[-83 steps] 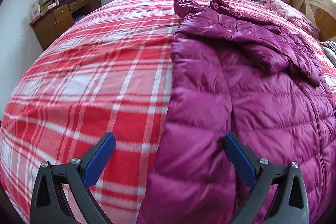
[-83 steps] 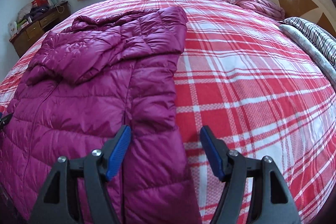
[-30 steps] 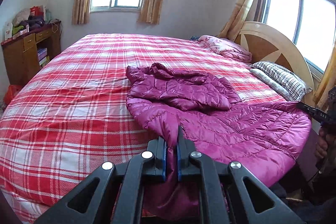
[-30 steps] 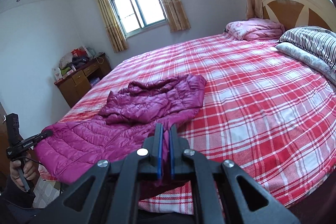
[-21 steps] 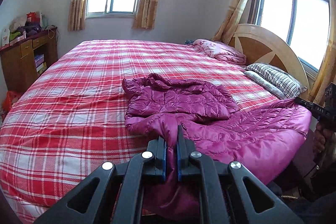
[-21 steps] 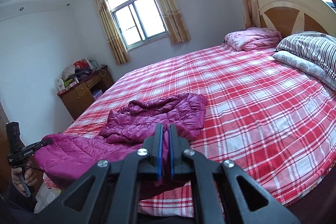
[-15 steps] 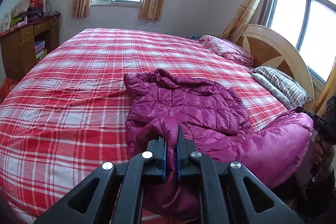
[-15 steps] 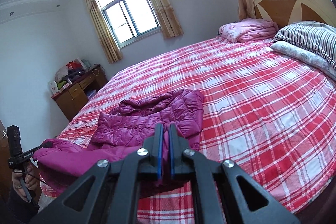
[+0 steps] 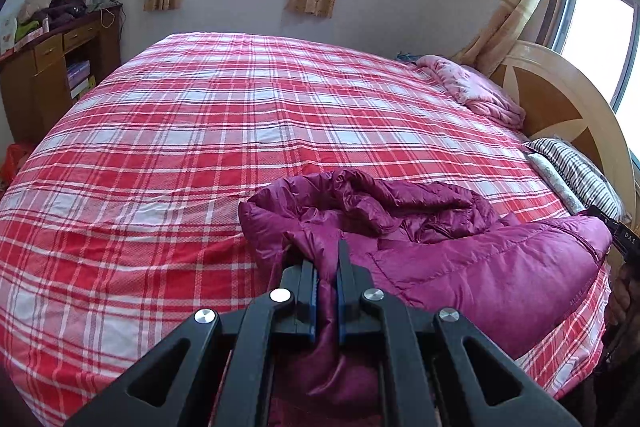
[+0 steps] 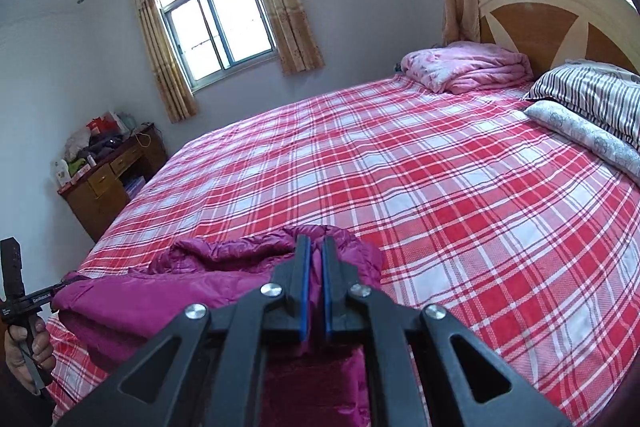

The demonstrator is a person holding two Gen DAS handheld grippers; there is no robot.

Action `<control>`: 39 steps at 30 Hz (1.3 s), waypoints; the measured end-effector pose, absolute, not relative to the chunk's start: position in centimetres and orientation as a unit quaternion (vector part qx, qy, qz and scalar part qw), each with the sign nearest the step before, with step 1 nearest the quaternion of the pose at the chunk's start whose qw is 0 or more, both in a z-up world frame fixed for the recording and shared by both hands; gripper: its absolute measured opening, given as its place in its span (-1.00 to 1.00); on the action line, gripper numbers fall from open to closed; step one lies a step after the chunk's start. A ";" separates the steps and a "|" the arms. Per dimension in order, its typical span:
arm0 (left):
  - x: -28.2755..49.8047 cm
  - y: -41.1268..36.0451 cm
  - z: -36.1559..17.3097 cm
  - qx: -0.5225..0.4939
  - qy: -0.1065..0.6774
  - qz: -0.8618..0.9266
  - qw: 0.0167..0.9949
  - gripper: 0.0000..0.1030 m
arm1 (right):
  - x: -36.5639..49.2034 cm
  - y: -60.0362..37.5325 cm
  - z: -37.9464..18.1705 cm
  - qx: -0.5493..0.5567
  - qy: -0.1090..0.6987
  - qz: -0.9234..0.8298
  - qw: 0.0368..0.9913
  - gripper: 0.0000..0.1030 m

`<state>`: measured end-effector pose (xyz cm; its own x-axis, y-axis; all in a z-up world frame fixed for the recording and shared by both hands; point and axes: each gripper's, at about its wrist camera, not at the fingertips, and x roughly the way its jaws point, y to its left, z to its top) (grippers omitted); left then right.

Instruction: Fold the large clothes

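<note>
left hand-held gripper (image 9: pixel 327 277): clamped tight on a pinch of the magenta puffer jacket's (image 9: pixel 472 267) hem, fabric bunched between the pads.
right hand-held gripper (image 10: pixel 314 281): closed on the other hem corner the same way.
jacket spot: draped just ahead of both grippers, near edge of the plaid bed (image 9: pixel 200 155), hood end crumpled beyond.
slip risk: slick shell could probably be lost from either pinch.
fold risk: a crooked fold is likely if the corners get laid unevenly over that bunched hood.

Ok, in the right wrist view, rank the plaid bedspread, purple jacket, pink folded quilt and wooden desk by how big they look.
1. Plaid bedspread
2. Purple jacket, though it lies nearest the camera, which inflates it
3. Pink folded quilt and wooden desk look about alike; both sit far back, so no ranking.
</note>
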<state>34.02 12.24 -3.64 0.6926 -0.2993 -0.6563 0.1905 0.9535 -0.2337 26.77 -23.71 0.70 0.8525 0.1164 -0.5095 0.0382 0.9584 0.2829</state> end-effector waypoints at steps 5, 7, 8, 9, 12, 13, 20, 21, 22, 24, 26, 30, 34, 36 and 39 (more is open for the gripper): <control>38.6 13.1 -6.1 -0.108 0.407 -0.117 0.899 -0.67 | 31.4 -24.1 -2.2 0.143 0.313 0.001 0.939 -0.86; 39.3 14.6 -6.7 -0.149 0.416 -0.108 0.891 -0.53 | 32.7 -24.4 -3.3 0.141 0.328 -0.007 0.934 -0.86; 39.2 15.4 -6.6 -0.167 0.407 -0.103 0.892 -0.41 | 33.2 -24.6 -3.8 0.141 0.334 -0.011 0.932 -0.86; 38.9 16.3 -6.3 -0.174 0.393 -0.088 0.898 -0.21 | 33.8 -24.7 -4.1 0.141 0.339 -0.015 0.930 -0.86; 37.1 18.3 -4.9 -0.170 0.341 -0.043 0.924 0.02 | 35.3 -24.9 -5.2 0.143 0.359 -0.013 0.922 -0.86; 36.5 18.0 -4.3 -0.158 0.325 -0.041 0.931 0.02 | 36.0 -24.9 -5.4 0.145 0.361 -0.013 0.921 -0.86; 33.4 9.5 -2.4 -0.034 0.260 -0.055 0.964 0.51 | 39.6 -24.8 -4.7 0.158 0.330 -0.054 0.929 0.39; 33.5 8.1 -2.8 -0.015 0.259 -0.062 0.964 0.52 | 39.6 -24.9 -4.4 0.166 0.319 -0.058 0.931 0.78; 33.7 6.5 -3.4 0.010 0.261 -0.060 0.963 0.52 | 39.5 -24.8 -4.0 0.170 0.306 -0.060 0.935 0.80; 34.3 4.2 -5.0 0.054 0.264 -0.044 0.962 0.52 | 38.9 -24.3 -3.2 0.165 0.296 -0.061 0.939 0.80; 35.2 2.8 -6.6 0.083 0.267 -0.025 0.960 0.52 | 37.9 -23.3 -2.9 0.165 0.300 -0.057 0.938 0.80; 37.1 2.1 -8.0 0.084 0.288 0.009 0.954 0.52 | 35.5 -18.4 -4.2 0.133 0.308 -0.002 0.942 0.80; 38.5 1.5 -8.6 0.102 0.283 0.050 0.952 0.52 | 35.6 -12.1 -7.6 0.033 0.325 0.046 0.944 0.77; 39.7 1.5 -9.6 0.114 0.293 0.071 0.947 0.52 | 36.7 -10.6 -8.9 0.001 0.331 0.035 0.943 0.73; 41.2 2.4 -11.4 0.107 0.317 0.098 0.937 0.52 | 38.9 -11.2 -10.0 0.012 0.345 0.013 0.938 0.73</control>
